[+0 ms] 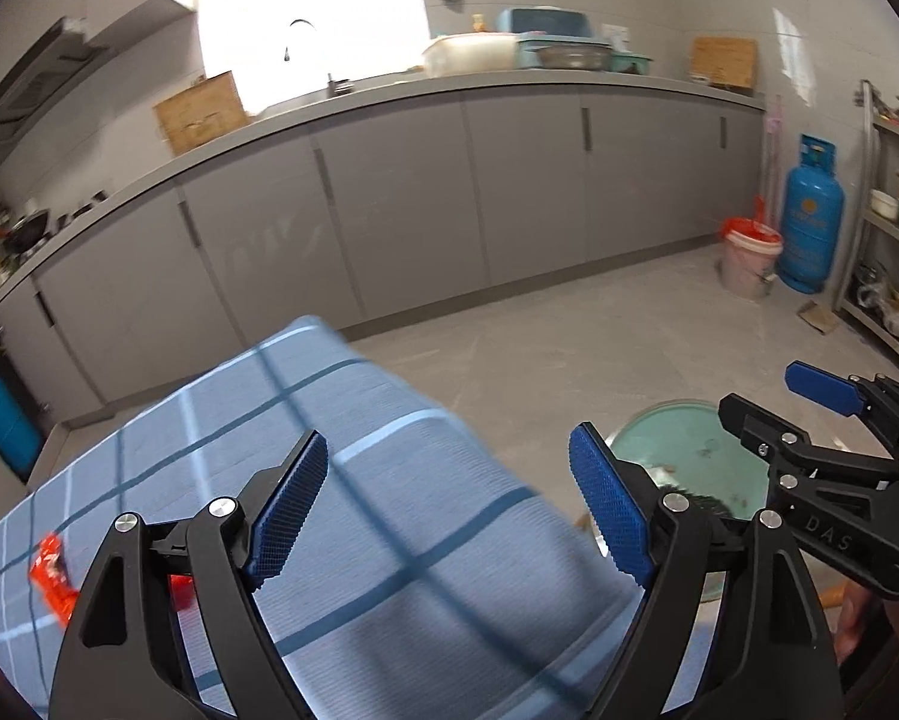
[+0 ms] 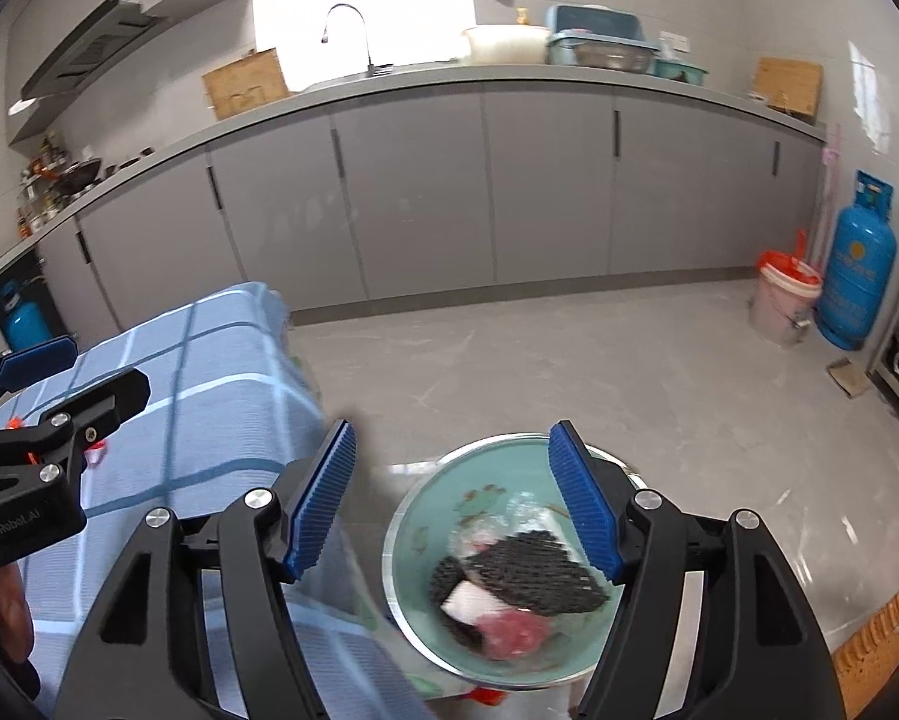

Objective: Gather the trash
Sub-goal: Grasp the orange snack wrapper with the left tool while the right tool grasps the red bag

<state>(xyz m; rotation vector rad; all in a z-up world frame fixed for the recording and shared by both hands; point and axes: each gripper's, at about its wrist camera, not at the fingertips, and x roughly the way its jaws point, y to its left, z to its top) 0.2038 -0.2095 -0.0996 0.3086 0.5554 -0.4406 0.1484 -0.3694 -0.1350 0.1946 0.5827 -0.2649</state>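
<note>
A green round bin [image 2: 416, 546] stands on the floor beside the table; it also shows in the left wrist view [image 1: 683, 438]. In it lie a black foam net [image 2: 533, 570], a white scrap [image 2: 470, 603], a pink crumpled piece [image 2: 515, 630] and clear plastic. My right gripper [image 2: 452, 501] is open and empty above the bin. My left gripper [image 1: 449, 507] is open and empty above the blue checked tablecloth [image 1: 341, 456]. A red wrapper [image 1: 53, 576] lies on the cloth left of the left gripper. The right gripper shows at the right in the left wrist view [image 1: 809, 414].
Grey kitchen cabinets [image 2: 419, 192] run along the back. A pink bucket with a red liner [image 2: 785, 294] and a blue gas cylinder [image 2: 860, 264] stand at the right. A metal shelf rack [image 1: 893, 228] is at the far right. A small cardboard piece [image 2: 848, 375] lies on the floor.
</note>
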